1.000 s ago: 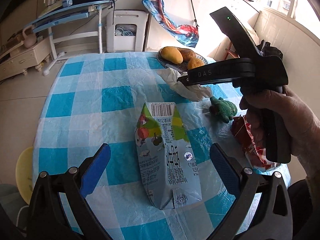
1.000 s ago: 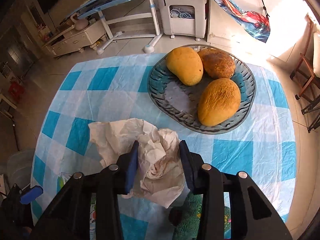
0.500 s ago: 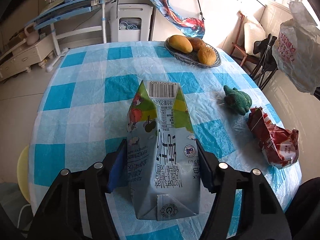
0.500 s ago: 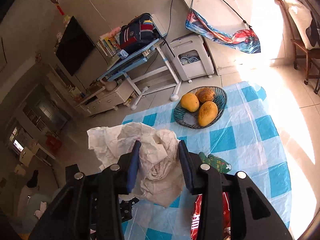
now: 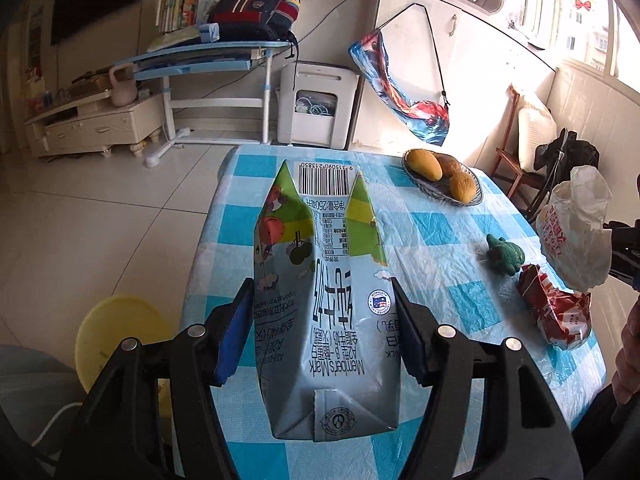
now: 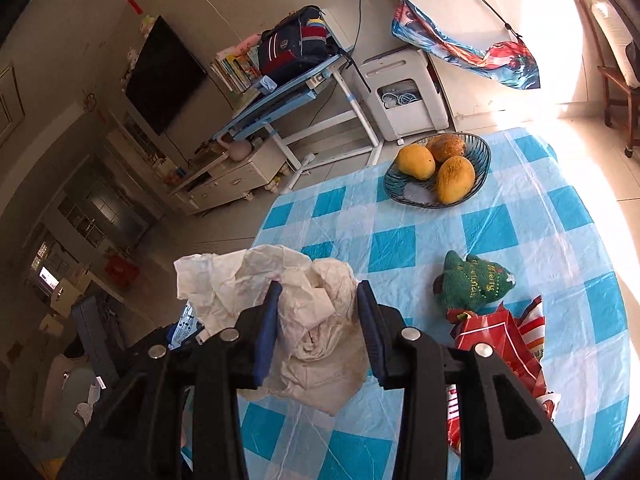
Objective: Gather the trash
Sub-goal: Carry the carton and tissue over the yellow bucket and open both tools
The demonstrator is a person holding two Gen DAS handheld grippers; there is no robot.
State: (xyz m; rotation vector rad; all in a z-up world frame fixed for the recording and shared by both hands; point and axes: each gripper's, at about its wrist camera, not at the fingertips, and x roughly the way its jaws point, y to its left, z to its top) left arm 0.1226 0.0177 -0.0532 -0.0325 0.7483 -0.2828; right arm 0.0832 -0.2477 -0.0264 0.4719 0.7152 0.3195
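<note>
Glass bowl [image 6: 478,168] far ahead of both claws held three mangoes [image 6: 455,179]. Red snack wrapper [image 6: 496,344] just right of right gripper [image 6: 318,334], partly hidden behind its arm; green plush toy [image 6: 472,282] beyond wrapper. Right gripper clamped crumpled paper [image 6: 304,312] between pads. Left gripper [image 5: 324,326] clamped flattened milk carton [image 5: 324,300], barcode end pointing away, lifted above checked tablecloth [image 5: 440,248]. Paper hung at right edge of left view.

Gap between the left gripper's [image 5: 324,332] jaws is filled by the milk carton [image 5: 320,300]; gap of the right gripper [image 6: 318,332] by crumpled paper [image 6: 304,320]. Ahead of the right jaws, bare tablecloth [image 6: 400,248] is left open up to the fruit bowl [image 6: 482,160]. Right of them, passage is blocked by the green toy [image 6: 472,280] and red wrapper [image 6: 500,340].
</note>
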